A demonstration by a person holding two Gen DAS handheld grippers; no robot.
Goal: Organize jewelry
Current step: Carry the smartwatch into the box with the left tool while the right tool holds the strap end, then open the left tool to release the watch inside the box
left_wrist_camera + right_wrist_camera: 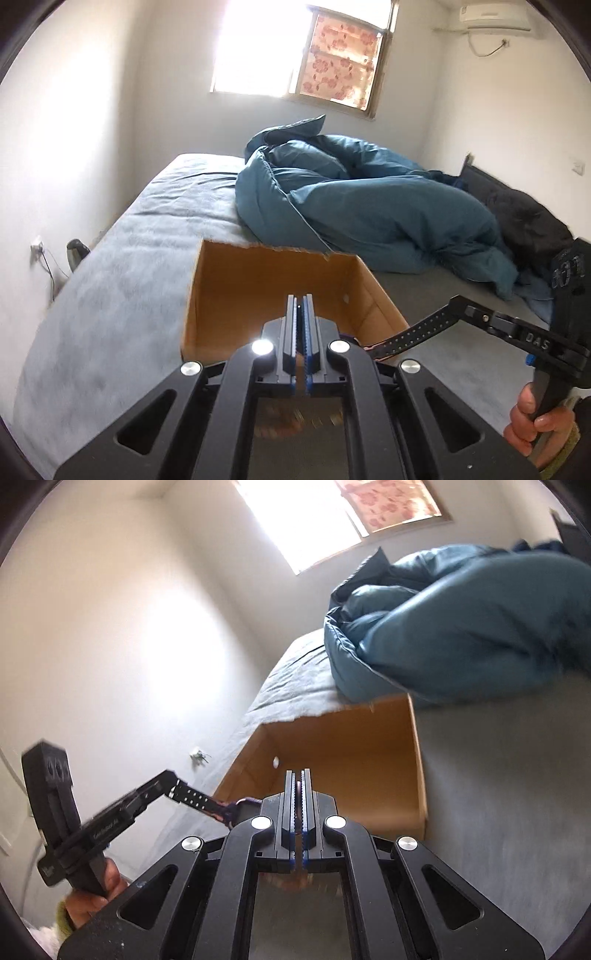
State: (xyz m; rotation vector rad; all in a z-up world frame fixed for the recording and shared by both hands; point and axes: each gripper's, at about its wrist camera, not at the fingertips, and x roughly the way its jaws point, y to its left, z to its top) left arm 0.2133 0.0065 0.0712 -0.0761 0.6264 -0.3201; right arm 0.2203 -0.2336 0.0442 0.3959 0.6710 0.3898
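Your left gripper (pixel 300 306) has its jaws nearly together, over the open cardboard box (pixel 258 280) on the bed (pixel 110 288). Your right gripper (pixel 297 781) is equally pinched; whether either holds jewelry is unclear. Something small and purple (pixel 229 812) shows by the box's near corner, blurred.

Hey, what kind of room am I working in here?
Most likely a bedroom: a bed with a grey cover, a rumpled blue duvet piled on it, and a window above. An open cardboard box sits on the bed in front of both grippers.
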